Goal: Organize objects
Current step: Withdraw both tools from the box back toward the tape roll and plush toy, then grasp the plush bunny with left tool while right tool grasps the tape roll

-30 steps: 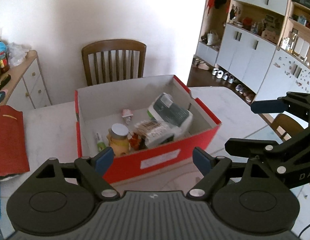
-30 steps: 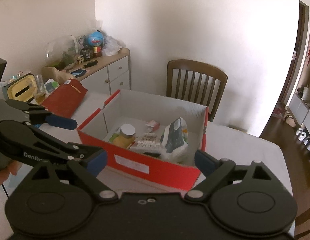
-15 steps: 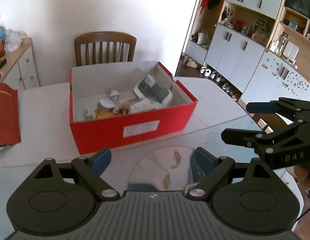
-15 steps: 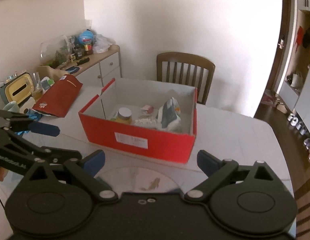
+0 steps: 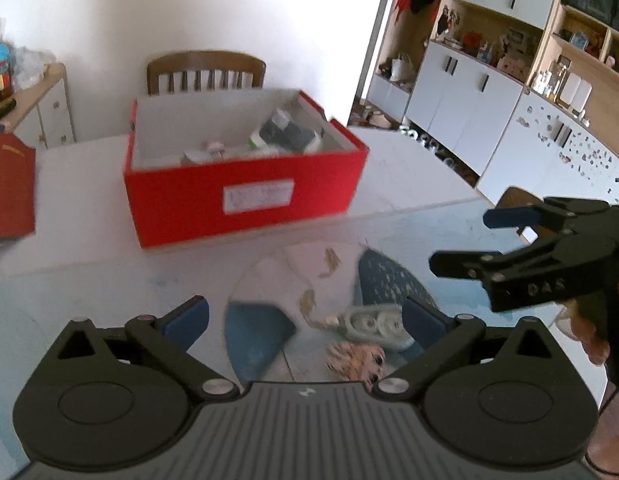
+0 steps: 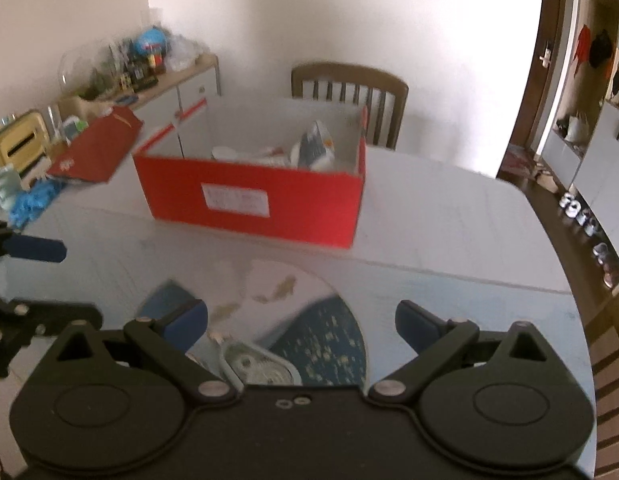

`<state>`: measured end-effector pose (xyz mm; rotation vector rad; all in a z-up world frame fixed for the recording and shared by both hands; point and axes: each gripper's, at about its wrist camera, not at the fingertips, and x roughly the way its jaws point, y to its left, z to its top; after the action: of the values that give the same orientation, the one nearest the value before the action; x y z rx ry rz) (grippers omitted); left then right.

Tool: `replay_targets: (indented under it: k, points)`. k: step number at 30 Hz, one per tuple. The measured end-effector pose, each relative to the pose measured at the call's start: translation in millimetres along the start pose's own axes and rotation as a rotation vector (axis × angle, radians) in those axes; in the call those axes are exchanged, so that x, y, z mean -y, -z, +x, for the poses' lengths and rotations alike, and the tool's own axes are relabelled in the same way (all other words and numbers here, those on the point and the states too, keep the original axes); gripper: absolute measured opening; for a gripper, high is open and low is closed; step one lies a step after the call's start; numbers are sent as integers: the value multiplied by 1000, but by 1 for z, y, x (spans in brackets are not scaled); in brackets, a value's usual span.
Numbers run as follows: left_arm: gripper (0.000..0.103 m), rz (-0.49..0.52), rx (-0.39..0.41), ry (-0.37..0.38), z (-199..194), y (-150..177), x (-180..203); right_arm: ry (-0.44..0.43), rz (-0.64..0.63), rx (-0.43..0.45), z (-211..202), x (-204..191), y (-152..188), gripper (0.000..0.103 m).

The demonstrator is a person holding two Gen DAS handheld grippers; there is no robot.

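An open red box stands on the white table and also shows in the right wrist view. It holds a dark-and-white pouch and other small items, partly hidden by its wall. My left gripper is open and empty, low over the near glass part of the table. My right gripper is open and empty beside it; it also shows at the right of the left wrist view. Both are well short of the box.
A red lid lies left of the box. A wooden chair stands behind it. A cluttered sideboard is at the left, white cabinets at the right. Under the glass, a slipper lies on the floor.
Both grippers have pulled back from the box and dropped lower; the box now looks smaller and farther. Both stay open and empty.
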<state>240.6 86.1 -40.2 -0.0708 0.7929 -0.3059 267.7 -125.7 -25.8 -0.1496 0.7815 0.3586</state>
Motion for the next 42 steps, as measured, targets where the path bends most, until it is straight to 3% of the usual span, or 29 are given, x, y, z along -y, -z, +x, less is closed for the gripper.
replay_targets:
  k: [5,9,21,35,42]
  points:
    - [103,20,-5,3,18,29,19,3,-10,-38,12,7,16,100]
    - [103,54,-60,3,35,45,36,-29,-74,-55,20,7,25,100]
    - [103,2,-112,-110,77,68,45,-78,-123,-145,48,16,55,96]
    - [103,-22,-95,-184,97,69,46,-146,-186,-178,69,23,61,89]
    - [100,-11,-80,-201,102,65,46,-179,-225,-158,79,20,52,79]
